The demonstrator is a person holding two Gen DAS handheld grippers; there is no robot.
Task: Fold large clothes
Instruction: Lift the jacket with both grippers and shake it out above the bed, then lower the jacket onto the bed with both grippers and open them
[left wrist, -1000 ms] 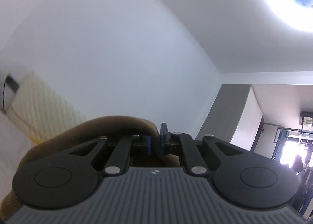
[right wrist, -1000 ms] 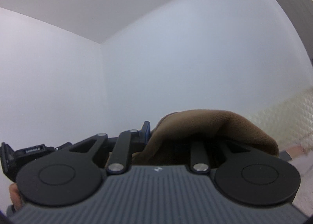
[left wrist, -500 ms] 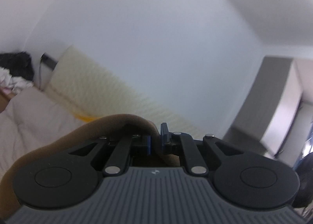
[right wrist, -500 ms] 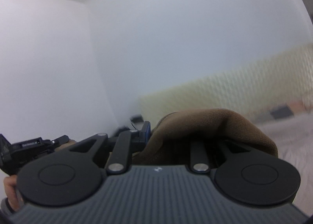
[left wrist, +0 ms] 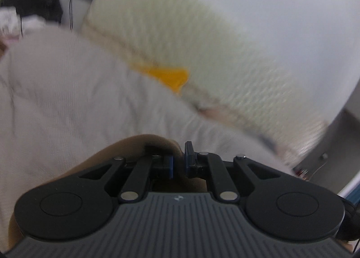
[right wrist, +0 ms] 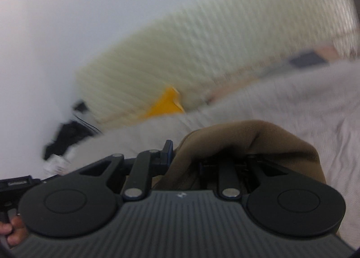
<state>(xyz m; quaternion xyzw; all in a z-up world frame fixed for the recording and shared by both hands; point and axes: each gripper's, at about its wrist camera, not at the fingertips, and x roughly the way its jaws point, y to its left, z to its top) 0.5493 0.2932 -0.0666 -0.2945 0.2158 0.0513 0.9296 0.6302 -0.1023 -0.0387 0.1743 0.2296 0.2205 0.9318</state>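
A brown garment (left wrist: 144,145) is pinched in my left gripper (left wrist: 178,163), whose jaws stand nearly together with cloth between them; the cloth drapes off to the left and below. The same brown garment (right wrist: 252,141) is bunched in my right gripper (right wrist: 180,156), covering its right finger; the left finger (right wrist: 167,151) shows beside the fold. Both grippers hold the garment above a bed with a pale grey sheet (left wrist: 67,91). Most of the garment hangs out of sight under the grippers.
A cream quilted headboard (left wrist: 184,39) runs along the white wall behind the bed, with a yellow item (left wrist: 173,76) at its base. Dark clothes and cables (left wrist: 38,3) lie at the bed's far left. A grey cabinet (left wrist: 337,141) stands to the right.
Both grippers have tilted down from the wall and ceiling toward the bed, still holding the brown garment. The frames now are motion-blurred.
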